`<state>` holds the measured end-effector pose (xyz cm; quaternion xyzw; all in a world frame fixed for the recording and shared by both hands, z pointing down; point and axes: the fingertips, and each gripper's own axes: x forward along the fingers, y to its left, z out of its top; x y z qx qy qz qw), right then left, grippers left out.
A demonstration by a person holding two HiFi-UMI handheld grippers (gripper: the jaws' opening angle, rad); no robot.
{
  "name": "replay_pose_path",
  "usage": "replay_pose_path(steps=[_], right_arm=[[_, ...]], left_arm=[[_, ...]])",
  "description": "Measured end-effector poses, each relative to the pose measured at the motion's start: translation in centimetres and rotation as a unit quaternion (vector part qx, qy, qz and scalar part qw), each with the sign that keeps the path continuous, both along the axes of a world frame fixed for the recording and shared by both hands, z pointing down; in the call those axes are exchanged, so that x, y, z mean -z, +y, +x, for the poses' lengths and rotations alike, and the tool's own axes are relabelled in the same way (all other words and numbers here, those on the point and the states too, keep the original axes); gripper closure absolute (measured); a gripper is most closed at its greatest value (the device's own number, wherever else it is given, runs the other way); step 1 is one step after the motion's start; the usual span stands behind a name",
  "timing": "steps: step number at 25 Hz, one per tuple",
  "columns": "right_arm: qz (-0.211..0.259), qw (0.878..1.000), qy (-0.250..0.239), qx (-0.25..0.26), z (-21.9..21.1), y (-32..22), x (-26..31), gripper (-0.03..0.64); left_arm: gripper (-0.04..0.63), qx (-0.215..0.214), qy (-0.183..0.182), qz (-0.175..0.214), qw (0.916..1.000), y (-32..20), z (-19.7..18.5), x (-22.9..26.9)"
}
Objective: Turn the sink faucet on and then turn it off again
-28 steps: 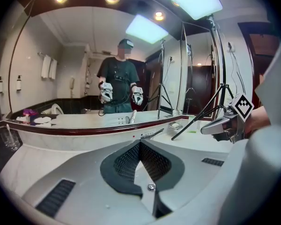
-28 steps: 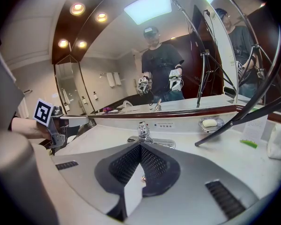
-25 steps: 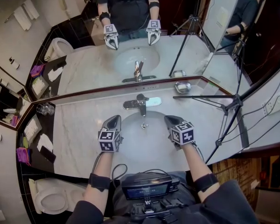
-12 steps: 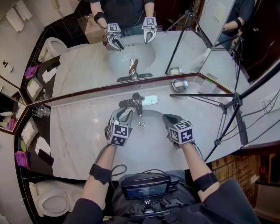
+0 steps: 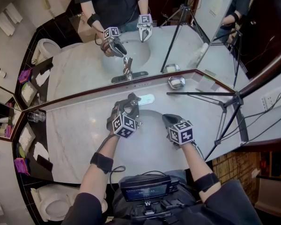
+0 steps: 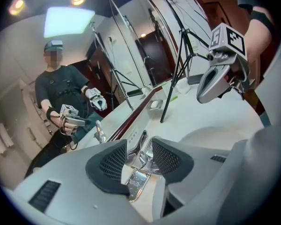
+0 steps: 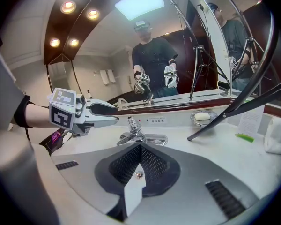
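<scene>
The chrome faucet point(image 5: 136, 99) stands behind the white sink basin point(image 5: 150, 137), its lever point(image 6: 141, 146) pointing up and forward. My left gripper point(image 5: 126, 108) has reached it. In the left gripper view the left gripper point(image 6: 139, 156) has its jaws apart on either side of the lever. They have just been opening, and the pads do not clamp the lever. My right gripper point(image 5: 171, 121) hovers over the basin's right half, shut and empty. In the right gripper view the right gripper point(image 7: 140, 146) aims at the faucet point(image 7: 138, 136), with the left gripper point(image 7: 113, 109) beside it.
A soap dish point(image 5: 176, 82) sits at the back of the marble counter point(image 5: 79, 135). A black tripod point(image 5: 225, 108) leans over the right side. A glass point(image 5: 35, 117) stands far left. The wall mirror point(image 5: 84, 64) repeats the scene.
My left gripper has moved from the basin's near edge forward to the faucet, rolled over, and opened its jaws around the lever. The right gripper has stayed almost still.
</scene>
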<state>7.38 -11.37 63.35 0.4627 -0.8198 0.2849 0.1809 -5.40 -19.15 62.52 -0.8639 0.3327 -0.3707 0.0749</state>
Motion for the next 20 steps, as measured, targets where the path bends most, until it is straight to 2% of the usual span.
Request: replay_pose_path(steps=[6, 20], right_arm=[[-0.006, 1.000, 0.000, -0.009, 0.7, 0.3, -0.3, 0.591], [-0.021, 1.000, 0.002, -0.020, 2.0, 0.3, -1.8, 0.591]], left_arm=[[0.423, -0.033, -0.040, 0.001, 0.9987, -1.3, 1.6, -2.0], [0.425, -0.076, -0.076, 0.003, 0.9942, -1.8, 3.7, -5.0]])
